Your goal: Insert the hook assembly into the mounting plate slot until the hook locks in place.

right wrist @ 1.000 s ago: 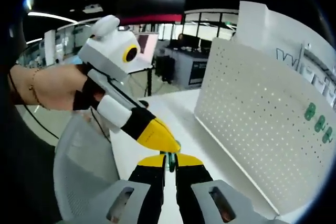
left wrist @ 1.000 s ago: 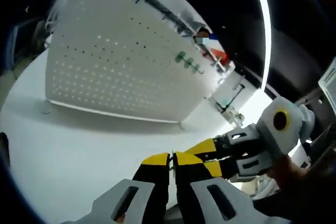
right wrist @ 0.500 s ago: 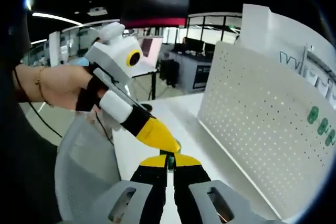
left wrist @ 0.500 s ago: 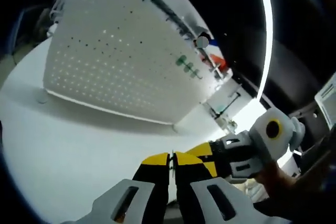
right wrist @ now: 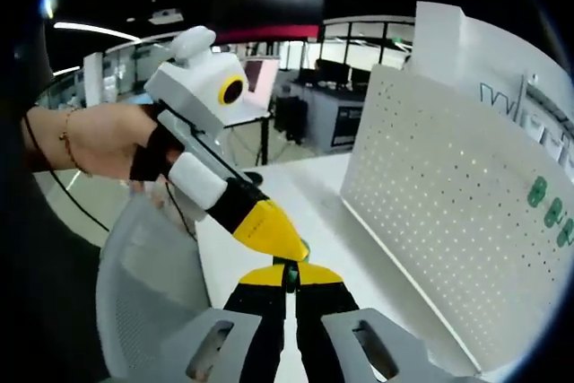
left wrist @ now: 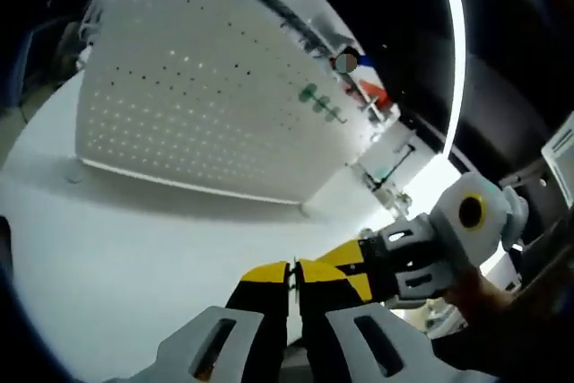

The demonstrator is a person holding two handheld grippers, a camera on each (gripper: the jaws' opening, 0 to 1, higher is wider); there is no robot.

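Observation:
The white perforated mounting plate (left wrist: pixel 206 105) stands upright on the table, and it rises at the right of the right gripper view (right wrist: pixel 448 239). Green hooks (left wrist: pixel 320 103) hang on its face, also near the edge (right wrist: pixel 549 205). My right gripper (right wrist: pixel 288 275) is shut on a small green hook assembly (right wrist: pixel 289 277). My left gripper (left wrist: pixel 292 274) is shut, with a thin dark sliver of the same piece between its yellow tips. In the right gripper view its yellow tip (right wrist: pixel 269 230) meets the hook from the upper left. The right gripper (left wrist: pixel 395 257) reaches in from the right, tips touching mine.
The white table (left wrist: pixel 134 248) spreads in front of the plate. A grey mesh chair back (right wrist: pixel 143 302) stands at lower left, below a person's hand (right wrist: pixel 90 141). Desks and monitors (right wrist: pixel 332 96) fill the far room. Shelving with small items (left wrist: pixel 377 132) lies past the plate's end.
Both grippers stay shut and joined at the hook. The views have shifted slightly with the hands; the plate has not moved.

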